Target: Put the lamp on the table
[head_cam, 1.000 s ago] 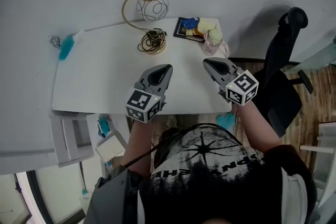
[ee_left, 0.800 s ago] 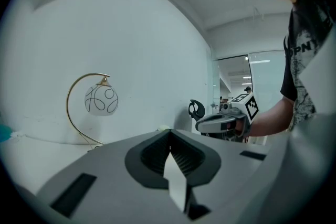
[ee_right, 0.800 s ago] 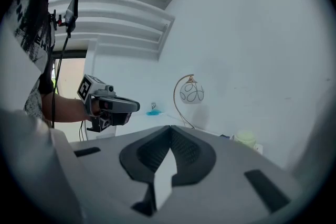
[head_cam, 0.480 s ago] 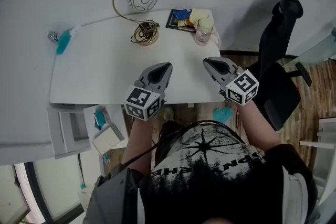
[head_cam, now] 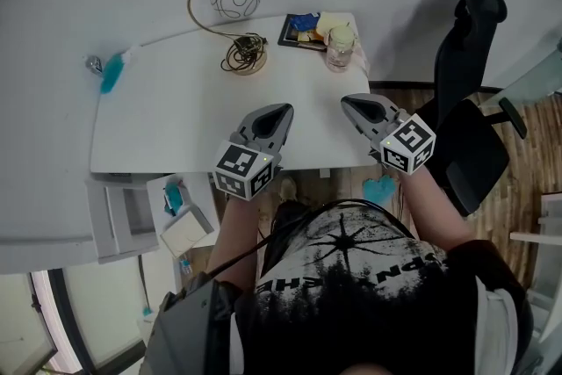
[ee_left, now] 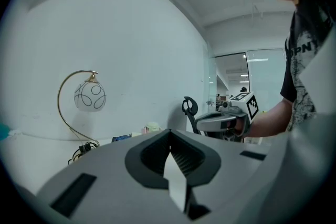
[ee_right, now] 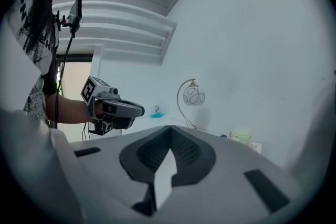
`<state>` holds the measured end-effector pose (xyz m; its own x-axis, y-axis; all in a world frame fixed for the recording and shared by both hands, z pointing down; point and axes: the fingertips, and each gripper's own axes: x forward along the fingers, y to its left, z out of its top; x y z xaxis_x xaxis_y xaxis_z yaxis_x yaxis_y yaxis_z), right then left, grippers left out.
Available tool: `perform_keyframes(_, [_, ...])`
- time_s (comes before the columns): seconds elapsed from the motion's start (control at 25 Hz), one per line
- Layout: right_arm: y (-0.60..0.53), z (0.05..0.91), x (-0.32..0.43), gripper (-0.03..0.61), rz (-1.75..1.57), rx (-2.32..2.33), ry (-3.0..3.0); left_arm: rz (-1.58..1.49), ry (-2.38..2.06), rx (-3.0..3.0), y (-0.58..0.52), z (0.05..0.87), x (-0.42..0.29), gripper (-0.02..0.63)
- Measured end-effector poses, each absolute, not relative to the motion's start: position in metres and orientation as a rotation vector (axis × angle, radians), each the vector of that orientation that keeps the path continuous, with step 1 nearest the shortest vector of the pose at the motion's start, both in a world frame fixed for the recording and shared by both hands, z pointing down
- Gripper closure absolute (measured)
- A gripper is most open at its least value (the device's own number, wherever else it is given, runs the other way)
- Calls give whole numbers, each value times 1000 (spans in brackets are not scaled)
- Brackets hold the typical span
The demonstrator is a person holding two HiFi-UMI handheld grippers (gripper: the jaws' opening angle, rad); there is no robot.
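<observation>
A: Left gripper (ee_left: 169,136)?
B: Jaws together, nothing between them. It hangs over the near edge of the table (head_cam: 167,118), nose toward the back wall.
A: Right gripper (ee_right: 169,131)?
B: Same. Jaws closed and empty. It's beside the left one, over the table's near right part, nose also toward the wall. Each gripper shows side-on in the other's view.
A: Lamp (head_cam: 235,1)?
B: Standing on the table at the far edge, close to the wall and well apart from both grippers. Upright. It has a brass arc stem with a round white globe, patterned with dark lines, hanging from the top. A dark cord (head_cam: 241,55) is coiled on the round base.
A: Anything near it?
B: To its right, at the far right corner, a dark book (head_cam: 299,31) with yellow and blue bits on top, then a clear jar (head_cam: 341,46) with a pale lid. Teal brush (head_cam: 111,75) at the far left corner. Black office chair (head_cam: 470,75) off the table's right end.
</observation>
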<state>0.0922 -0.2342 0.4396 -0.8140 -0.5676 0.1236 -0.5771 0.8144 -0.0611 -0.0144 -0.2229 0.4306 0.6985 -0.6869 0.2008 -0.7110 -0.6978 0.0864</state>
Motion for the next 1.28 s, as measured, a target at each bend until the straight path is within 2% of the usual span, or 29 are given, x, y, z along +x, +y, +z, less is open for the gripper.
perform_keyframes(1.28, [-233,446,100,560,163,968,-2881,287,-1086,2761,-219,438,3,598])
